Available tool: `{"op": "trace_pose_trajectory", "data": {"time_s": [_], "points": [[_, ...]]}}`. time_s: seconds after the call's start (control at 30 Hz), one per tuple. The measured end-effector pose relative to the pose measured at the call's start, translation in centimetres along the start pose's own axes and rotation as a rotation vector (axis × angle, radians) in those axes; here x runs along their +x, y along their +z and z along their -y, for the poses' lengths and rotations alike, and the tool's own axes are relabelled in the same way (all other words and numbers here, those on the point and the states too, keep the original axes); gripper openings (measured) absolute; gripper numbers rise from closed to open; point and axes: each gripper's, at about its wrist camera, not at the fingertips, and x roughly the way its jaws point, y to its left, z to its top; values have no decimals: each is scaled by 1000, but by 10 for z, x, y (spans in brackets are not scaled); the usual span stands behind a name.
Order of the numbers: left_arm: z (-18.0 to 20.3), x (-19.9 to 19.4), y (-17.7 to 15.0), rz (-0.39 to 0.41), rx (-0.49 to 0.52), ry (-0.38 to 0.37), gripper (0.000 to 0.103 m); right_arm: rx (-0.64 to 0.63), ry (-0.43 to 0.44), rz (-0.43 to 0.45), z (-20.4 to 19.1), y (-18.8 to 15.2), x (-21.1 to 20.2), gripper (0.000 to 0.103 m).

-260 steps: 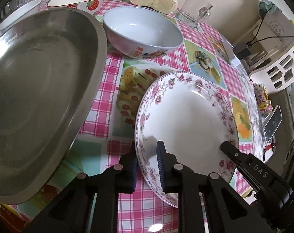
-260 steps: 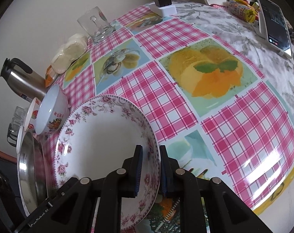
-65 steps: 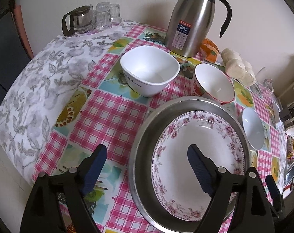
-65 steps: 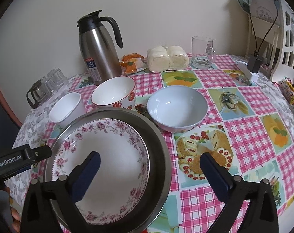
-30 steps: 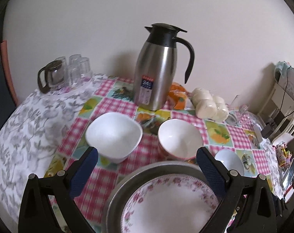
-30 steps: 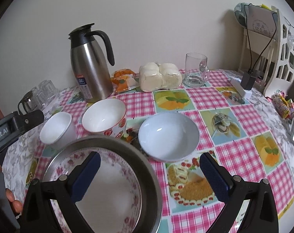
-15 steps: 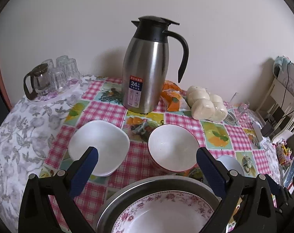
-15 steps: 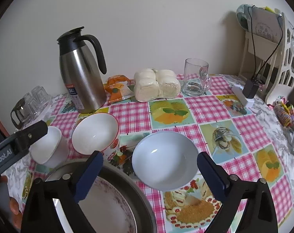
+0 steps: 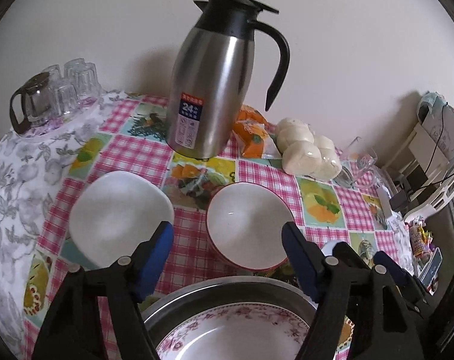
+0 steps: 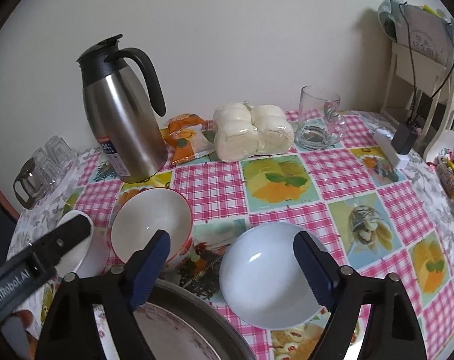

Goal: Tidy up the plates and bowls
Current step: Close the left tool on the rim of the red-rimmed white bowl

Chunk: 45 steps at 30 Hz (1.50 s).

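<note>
Pink-checked tablecloth (image 10: 341,174) carries a steel tray (image 9: 227,295) holding the floral plate (image 9: 236,336), with beyond it the red-rimmed bowl (image 9: 248,222) framed by the closing, empty left gripper (image 9: 227,237) and the pale blue bowl (image 10: 269,276) by the closing, empty right gripper (image 10: 231,258).

Left tool (image 9: 227,244), jaws closing, frames red-rimmed bowl (image 9: 248,225), seemingly without touching.

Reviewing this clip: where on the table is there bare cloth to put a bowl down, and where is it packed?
Free: the checked cloth between the pale blue bowl, the wrapped buns and the glass mug. Crowded: near the steel tray, where the square white bowl and red-rimmed bowl sit below the thermos.
</note>
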Motion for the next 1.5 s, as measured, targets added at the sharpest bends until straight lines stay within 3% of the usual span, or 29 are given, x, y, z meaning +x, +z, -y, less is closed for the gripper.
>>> {"op": "trace_pose_trajectory", "data": {"time_s": [0.07, 0.2, 0.27, 0.47, 0.7, 0.97, 1.2, 1.5], "points": [[0, 9, 0, -26, -5, -7, 60, 12, 15, -24, 0, 1, 9, 79], [-2, 24, -1, -64, -29, -37, 58, 61, 82, -73, 5, 0, 26, 72], [-1, 30, -2, -77, -31, -46, 49, 68, 98, -89, 5, 0, 32, 68], [0, 43, -2, -113, -48, -77, 38, 71, 139, -138, 1, -2, 50, 62], [-6, 52, -4, -120, -69, -51, 35, 118, 185, -177, 6, -5, 69, 57], [-8, 44, 2, -86, -53, -5, 35, 106, 177, -136, 12, 2, 60, 55], [-8, 58, -6, -131, -50, 5, 29, 53, 235, -119, -4, -1, 57, 52], [-15, 73, -10, -153, -72, 13, 24, 22, 280, -177, -22, -12, 75, 32]]}}
